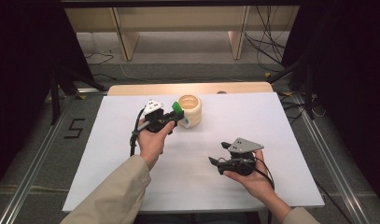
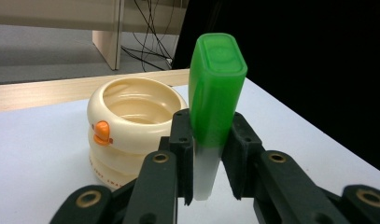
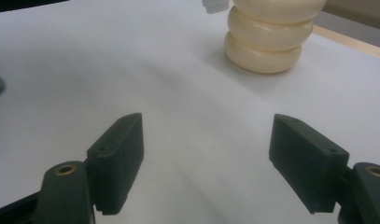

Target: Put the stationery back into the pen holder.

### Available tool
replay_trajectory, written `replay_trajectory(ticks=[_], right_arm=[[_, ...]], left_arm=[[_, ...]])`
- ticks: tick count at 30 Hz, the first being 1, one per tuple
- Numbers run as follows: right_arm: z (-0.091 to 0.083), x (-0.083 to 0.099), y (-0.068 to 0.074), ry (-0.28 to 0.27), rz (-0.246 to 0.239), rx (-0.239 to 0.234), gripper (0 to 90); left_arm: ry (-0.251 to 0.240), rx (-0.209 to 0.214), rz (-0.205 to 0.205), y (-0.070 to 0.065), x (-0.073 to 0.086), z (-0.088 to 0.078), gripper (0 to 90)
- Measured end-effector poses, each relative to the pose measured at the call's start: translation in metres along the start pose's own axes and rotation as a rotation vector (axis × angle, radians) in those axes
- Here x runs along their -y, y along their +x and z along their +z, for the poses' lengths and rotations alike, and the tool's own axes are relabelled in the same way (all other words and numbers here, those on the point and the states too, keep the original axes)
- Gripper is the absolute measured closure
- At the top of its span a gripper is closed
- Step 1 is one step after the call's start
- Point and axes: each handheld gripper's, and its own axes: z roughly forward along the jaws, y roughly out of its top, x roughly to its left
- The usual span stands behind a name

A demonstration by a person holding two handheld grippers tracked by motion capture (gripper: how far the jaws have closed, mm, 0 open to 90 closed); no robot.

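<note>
Looking down from the high view, a white sheet covers the desk (image 1: pixel 271 121), whose pale wood edge shows at the far side. A cream cup (image 1: pixel 189 110), built like stacked rings, stands near the far middle. The left tongs (image 1: pixel 174 115), held in the left hand (image 1: pixel 152 140), sit just beside the cup on its left and pinch a green-capped tube (image 1: pixel 177 109) that touches or nearly touches the cup's side; which, I cannot tell. The right tongs (image 1: pixel 217 155) rest in the right hand (image 1: pixel 253 179) nearer the person, well apart from the cup, jaws spread. A grey three-cornered plate tops each one.

From the left gripper view, the left tongs (image 2: pixel 208 140) are pressed on the tube (image 2: pixel 213 107) at the join between its glossy, translucent green cap and its frosted clear body. The cap is a rounded rectangle in section and stands upright, slightly tilted. The cup (image 2: pixel 131 126) is left of it and just behind, smooth glossy plastic with an open round mouth and a small orange knob on its side, which the high view does not show. Red lettering near its base is too small to read.

From the right gripper view, the right tongs (image 3: pixel 206 161) stand wide open, matte black blocks with small screw holes, nothing between them. The cup (image 3: pixel 267 42) lies ahead at upper right, three bulging rings visible, its top cut off. A bit of the tube's clear end (image 3: pixel 214 5) shows just left of it.
</note>
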Motion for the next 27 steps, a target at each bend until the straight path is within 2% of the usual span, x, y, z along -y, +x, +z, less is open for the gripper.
replay_trajectory(ticks=[15,27], right_arm=[[-0.0031,0.0027,-0.0027,0.008,0.022,-0.003,25.3],[-0.0084,0.0076,-0.0075,0.012,0.035,-0.003,24.4]], left_arm=[[0.001,-0.012,-0.004,0.0033,-0.002,0.0018,74.9],[0.005,-0.03,0.01,0.0084,-0.0033,0.0057,74.9]])
